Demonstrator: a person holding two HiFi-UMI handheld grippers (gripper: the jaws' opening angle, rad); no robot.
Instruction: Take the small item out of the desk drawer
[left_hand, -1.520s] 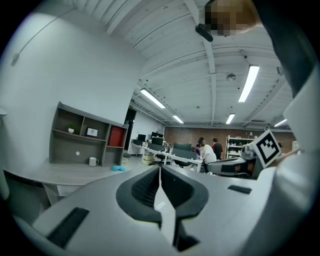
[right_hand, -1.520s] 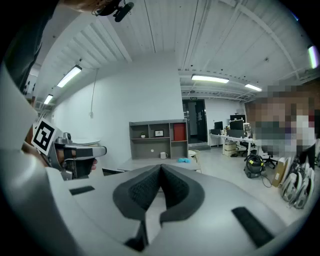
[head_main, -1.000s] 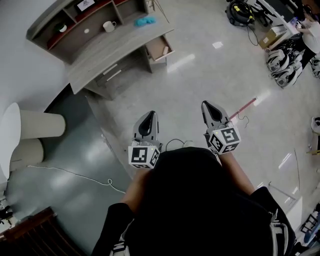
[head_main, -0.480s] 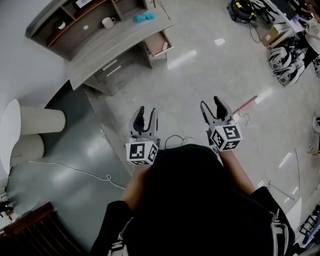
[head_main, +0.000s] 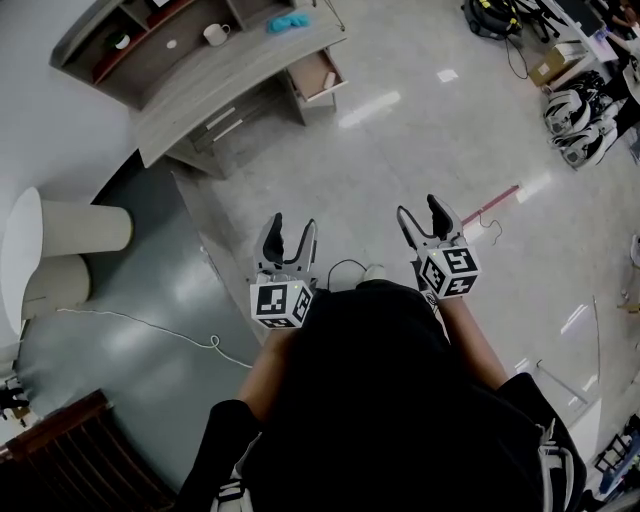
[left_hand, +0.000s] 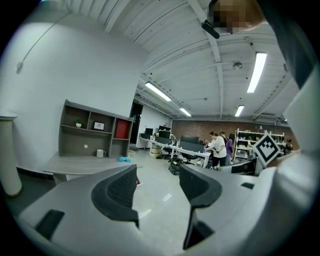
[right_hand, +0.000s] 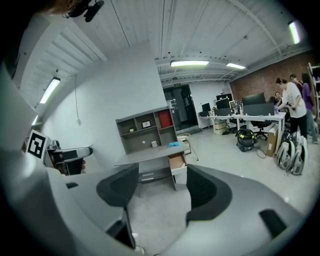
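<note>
A grey desk (head_main: 215, 85) with a shelf unit stands far ahead at the upper left, also in the right gripper view (right_hand: 150, 154). Its side drawer (head_main: 318, 75) is pulled open; a small pale thing shows inside, too small to make out. On the desktop are a white mug (head_main: 213, 33) and a blue thing (head_main: 287, 21). Both grippers are held in front of the person's body, over bare floor and well short of the desk. My left gripper (head_main: 290, 228) and my right gripper (head_main: 420, 210) have their jaws opening, with nothing between them.
Two pale cylinders (head_main: 60, 240) stand at the left by the wall. A white cable (head_main: 150, 335) runs over the dark floor patch. A red-and-white stick (head_main: 490, 207) lies to the right. Bags (head_main: 585, 110) and a vacuum (head_main: 490, 15) are at the far right; people (right_hand: 292, 102) stand by tables.
The jaws of both grippers have gone from shut to spread apart. The desk has slid slightly upward in the head view.
</note>
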